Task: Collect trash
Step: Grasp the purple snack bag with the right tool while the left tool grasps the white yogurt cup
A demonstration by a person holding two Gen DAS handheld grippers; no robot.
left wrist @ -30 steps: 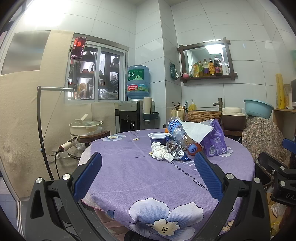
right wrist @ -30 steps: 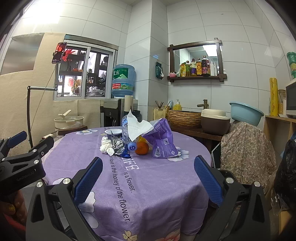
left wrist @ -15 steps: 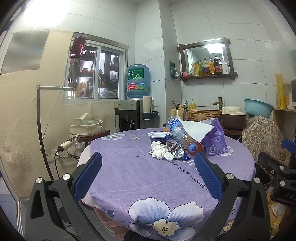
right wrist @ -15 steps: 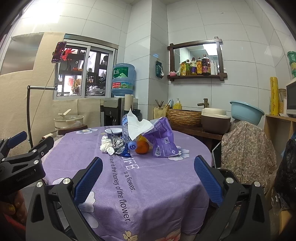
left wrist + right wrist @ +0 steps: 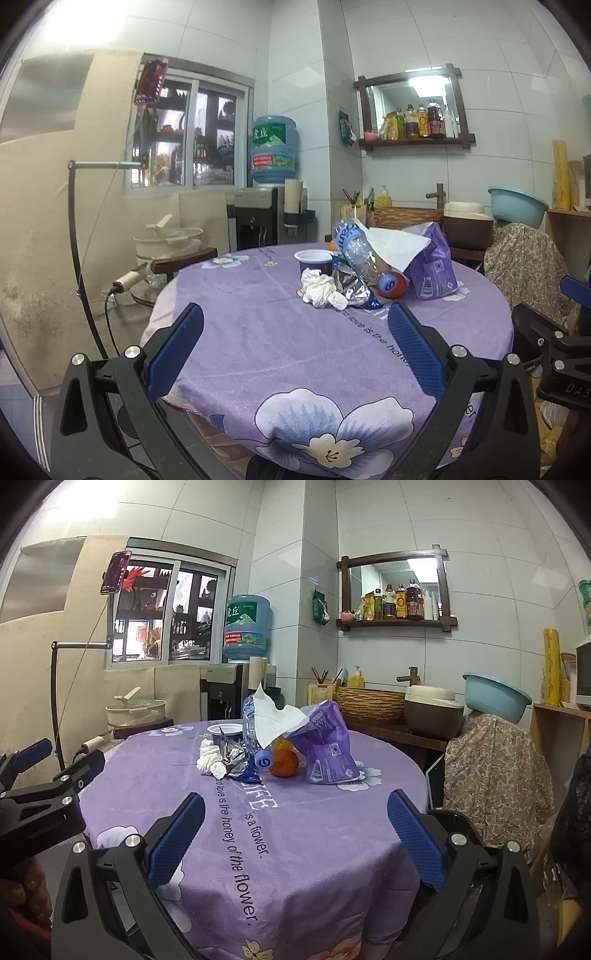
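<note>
Here, the left gripper [image 5: 293, 345] and right gripper [image 5: 295, 834] are held spread wide and empty at the near edge of the round table [image 5: 332, 834], well apart from the trash pile [image 5: 273, 746] heaped mid-table. "Is a flower" is printed on the purple tablecloth [image 5: 258, 332]. White tiled walls [image 5: 480, 572] are seen behind.

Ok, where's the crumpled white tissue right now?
The crumpled white tissue lies on the purple tablecloth at the left edge of the trash pile, touching the foil wrapper, just in front of the small cup.

The orange [image 5: 393, 285] sits half hidden behind the bottle [image 5: 360, 253].
</note>
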